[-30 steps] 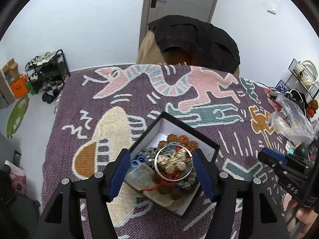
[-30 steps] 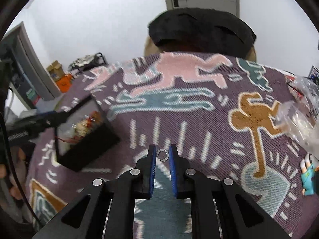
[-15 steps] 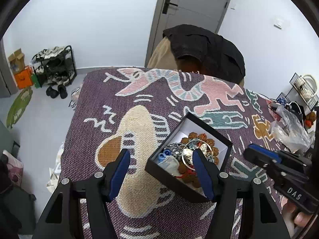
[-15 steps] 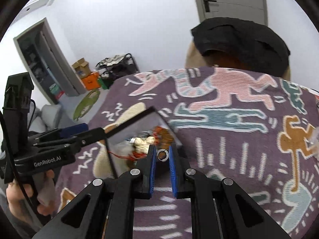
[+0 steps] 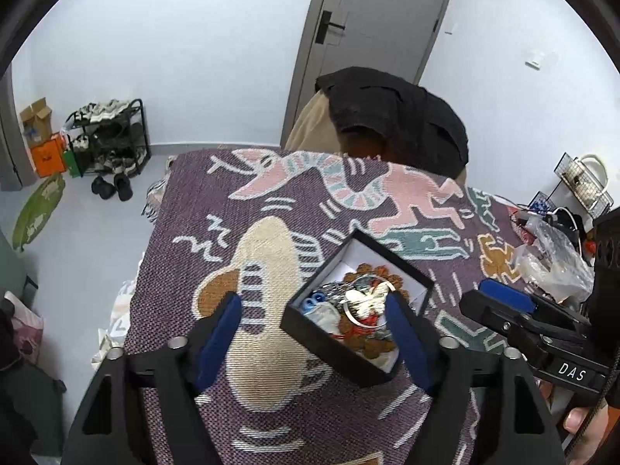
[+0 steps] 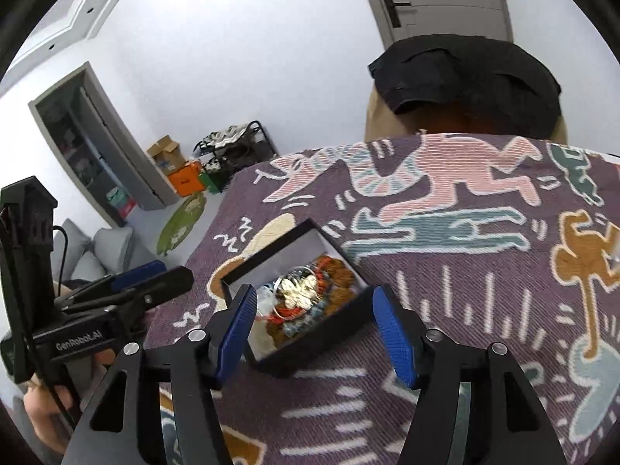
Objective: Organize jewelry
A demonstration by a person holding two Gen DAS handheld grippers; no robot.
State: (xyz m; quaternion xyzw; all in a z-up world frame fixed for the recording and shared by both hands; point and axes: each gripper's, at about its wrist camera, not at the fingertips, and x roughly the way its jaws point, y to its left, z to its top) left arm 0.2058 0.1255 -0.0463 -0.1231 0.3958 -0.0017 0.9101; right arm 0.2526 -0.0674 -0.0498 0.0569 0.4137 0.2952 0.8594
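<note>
Overhead, both tongs (image 6: 314,323) agape above black jewelry box (image 6: 310,343).

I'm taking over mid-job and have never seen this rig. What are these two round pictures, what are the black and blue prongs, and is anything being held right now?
There is no robot arm here: a person holds a two-finger tool in each hand, and each tool carries a fisheye camera that looks forward along its fingers. That is why both pictures are round.

In the left wrist view, the blue-padded prongs at the bottom are the left gripper; its jaws are open and hold nothing. The right gripper shows at the side.

In the right wrist view, the right gripper's jaws are also open and empty, just in front of the black box.

The box lies on a purple patterned blanket. Inside it are a silver bangle, brown beads and other jewelry. A clear plastic bag lies at the blanket's far right.
</note>
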